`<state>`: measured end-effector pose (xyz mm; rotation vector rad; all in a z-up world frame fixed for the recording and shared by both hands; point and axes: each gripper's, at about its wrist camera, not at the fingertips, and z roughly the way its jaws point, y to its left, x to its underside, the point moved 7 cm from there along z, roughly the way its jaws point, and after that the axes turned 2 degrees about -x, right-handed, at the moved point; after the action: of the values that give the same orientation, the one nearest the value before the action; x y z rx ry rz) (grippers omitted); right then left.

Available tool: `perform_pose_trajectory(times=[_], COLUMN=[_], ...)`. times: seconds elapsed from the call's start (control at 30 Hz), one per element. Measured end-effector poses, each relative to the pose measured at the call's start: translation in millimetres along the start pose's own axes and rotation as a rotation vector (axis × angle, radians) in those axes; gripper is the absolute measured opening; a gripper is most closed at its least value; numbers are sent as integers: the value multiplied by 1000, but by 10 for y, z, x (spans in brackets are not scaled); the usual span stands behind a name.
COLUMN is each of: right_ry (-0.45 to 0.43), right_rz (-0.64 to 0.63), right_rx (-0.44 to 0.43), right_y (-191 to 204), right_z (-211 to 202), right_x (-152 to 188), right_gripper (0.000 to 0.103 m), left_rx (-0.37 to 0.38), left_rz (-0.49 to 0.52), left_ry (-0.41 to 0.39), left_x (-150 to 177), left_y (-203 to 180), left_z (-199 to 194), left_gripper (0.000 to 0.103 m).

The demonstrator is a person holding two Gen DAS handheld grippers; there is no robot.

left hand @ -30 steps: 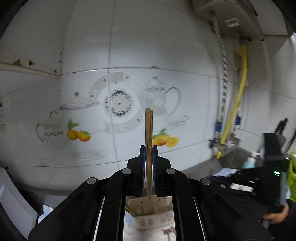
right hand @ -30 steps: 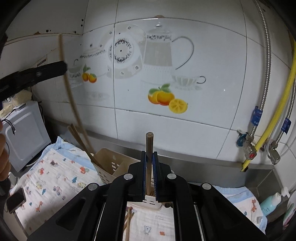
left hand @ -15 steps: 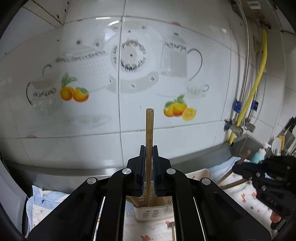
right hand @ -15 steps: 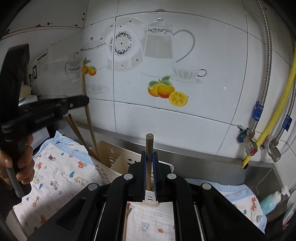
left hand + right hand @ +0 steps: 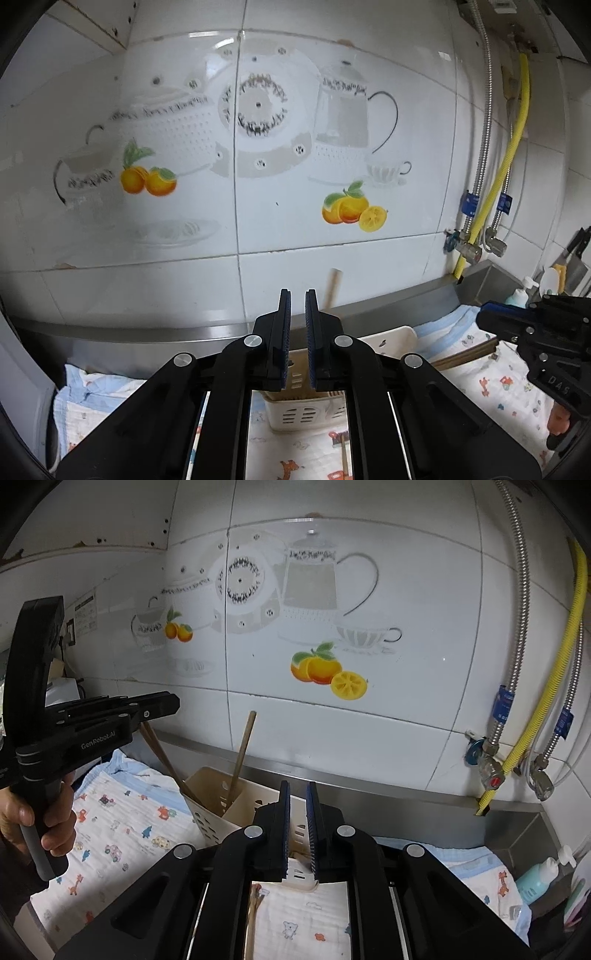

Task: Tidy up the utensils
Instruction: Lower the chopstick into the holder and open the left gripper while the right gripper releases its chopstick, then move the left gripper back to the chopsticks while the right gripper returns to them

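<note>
Right gripper point(image 5: 297, 825) – jaws just parted, a narrow gap, nothing between. Its brown wooden chopstick point(image 5: 242, 755) now stands in the beige slotted plastic utensil holder point(image 5: 207, 801) beyond, near the cloth's rear edge. Left gripper point(image 5: 297, 345) likewise released – both deposits look complete.

"How many chopsticks stand in the holder?"
"Three chopsticks point(image 5: 242, 753), in one holder point(image 5: 207, 786) at 7 o'clock in the right view."
"Grippers?"
"Two: left gripper point(image 5: 173, 703) at 9 o'clock, right gripper point(image 5: 297, 790) at 6."
"And at 3 o'clock?"
"One yellow hose point(image 5: 580, 590) and two braided metal hoses point(image 5: 524, 590). One bottle point(image 5: 537, 880) at 4."
</note>
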<state>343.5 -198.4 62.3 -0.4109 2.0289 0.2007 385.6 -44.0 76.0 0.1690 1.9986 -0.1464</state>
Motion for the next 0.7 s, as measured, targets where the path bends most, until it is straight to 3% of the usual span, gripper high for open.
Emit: perform_pose_trajectory(times=[0.2,0.33,0.7], right_ry=[-26,-6,136], right_rz=[-7,-7,81], right_rx=[-6,-26,-85], right_y=[65,177,388], right_z=[-328,-500,-545], right_x=[142,443,1659], right_gripper=[15,15,15], left_rx=[8,12,55], left_rz=[-3,12,-2], left_ry=[-10,11,156], left_x=[90,314,1452], left_y=[-11,-55,-152], left_z=[-352,-553,-845], left_gripper=[8,8,10])
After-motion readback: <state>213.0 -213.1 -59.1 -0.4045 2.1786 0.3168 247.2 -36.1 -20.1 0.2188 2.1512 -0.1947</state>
